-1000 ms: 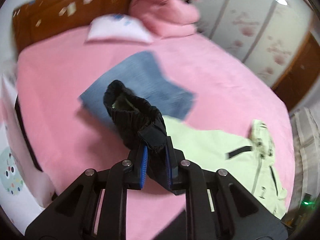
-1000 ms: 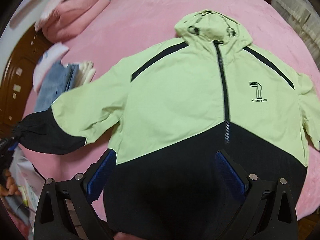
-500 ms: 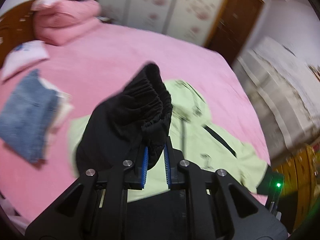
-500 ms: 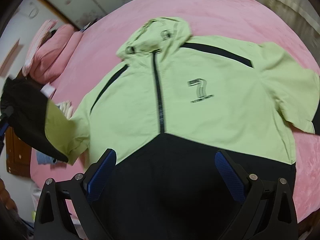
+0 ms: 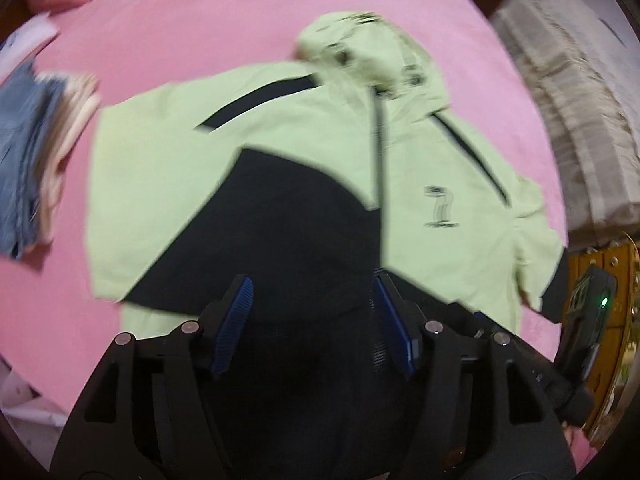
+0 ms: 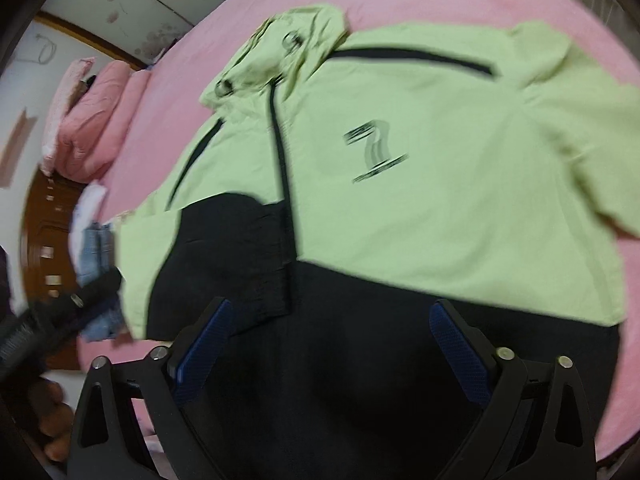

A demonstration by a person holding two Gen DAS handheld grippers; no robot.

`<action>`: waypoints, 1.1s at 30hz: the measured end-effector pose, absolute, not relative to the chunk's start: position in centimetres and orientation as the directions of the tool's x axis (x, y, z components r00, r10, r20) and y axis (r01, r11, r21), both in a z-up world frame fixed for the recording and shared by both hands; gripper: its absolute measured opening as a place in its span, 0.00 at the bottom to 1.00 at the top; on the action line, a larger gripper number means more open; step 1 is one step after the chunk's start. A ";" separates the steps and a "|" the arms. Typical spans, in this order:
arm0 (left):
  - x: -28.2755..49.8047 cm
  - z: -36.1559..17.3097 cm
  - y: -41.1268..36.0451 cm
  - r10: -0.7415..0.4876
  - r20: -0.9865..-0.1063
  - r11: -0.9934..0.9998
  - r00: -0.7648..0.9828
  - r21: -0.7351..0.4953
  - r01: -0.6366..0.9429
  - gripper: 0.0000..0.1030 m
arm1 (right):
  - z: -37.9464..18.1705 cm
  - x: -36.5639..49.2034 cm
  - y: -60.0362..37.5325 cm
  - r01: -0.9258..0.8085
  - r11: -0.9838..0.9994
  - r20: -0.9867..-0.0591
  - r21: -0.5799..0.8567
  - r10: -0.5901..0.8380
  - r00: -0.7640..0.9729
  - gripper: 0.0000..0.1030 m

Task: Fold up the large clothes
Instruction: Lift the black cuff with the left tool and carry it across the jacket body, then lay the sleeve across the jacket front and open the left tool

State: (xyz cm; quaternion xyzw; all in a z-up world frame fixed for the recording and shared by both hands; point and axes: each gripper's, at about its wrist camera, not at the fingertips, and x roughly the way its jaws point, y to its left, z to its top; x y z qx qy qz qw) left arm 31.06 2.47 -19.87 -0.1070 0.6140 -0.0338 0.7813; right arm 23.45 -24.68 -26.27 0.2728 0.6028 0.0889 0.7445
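Left wrist: your left gripper point(image 5: 312, 320) has just been opening; fingers point(image 5: 234, 316) now apart, nothing pinched. The black sleeve point(image 5: 280, 232) it carried a second ago lies dropped across the jacket point(image 5: 440, 160) chest, cuff just ahead of the tips. Jacket lies flat on the bed point(image 5: 200, 20), hood away from you, zipper running straight ahead.

Right wrist: right gripper point(image 6: 332, 344) fingers apart, closing slightly, over the black hem, empty. Other sleeve point(image 6: 580, 152) still spread out on the right, nearer this hand; likely your next fold. View has rotated since earlier.
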 end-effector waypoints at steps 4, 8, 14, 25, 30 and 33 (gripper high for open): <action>30.0 -23.8 7.9 -0.141 -0.979 0.970 0.149 -0.167 -0.177 0.58 | -28.8 24.7 -20.7 0.227 0.793 -0.825 0.565 0.541 0.164 0.57; 28.8 -26.6 10.8 0.000 -0.999 0.990 0.046 -0.006 -0.144 0.59 | -30.5 26.4 -16.2 0.224 0.811 -0.841 0.540 0.532 0.099 0.53; 28.3 -30.8 13.0 0.119 -0.993 0.991 -0.004 0.119 -0.058 0.59 | -32.8 28.4 -12.5 0.203 0.895 -0.917 0.398 0.393 0.066 0.45; 31.0 -32.5 16.3 0.141 -0.990 0.985 0.030 0.137 -0.107 0.59 | -24.0 29.4 -8.9 -0.066 0.937 -0.851 0.344 0.341 0.400 0.24; 31.8 -32.3 18.2 0.170 -0.985 0.977 0.025 0.165 -0.135 0.59 | -19.2 29.3 -11.7 -0.026 0.950 -0.804 0.311 0.278 0.526 0.24; 32.1 -32.2 20.4 0.160 -0.987 0.967 0.010 0.154 -0.203 0.59 | -17.8 28.4 -15.0 0.048 0.963 -0.805 0.266 0.195 0.560 0.24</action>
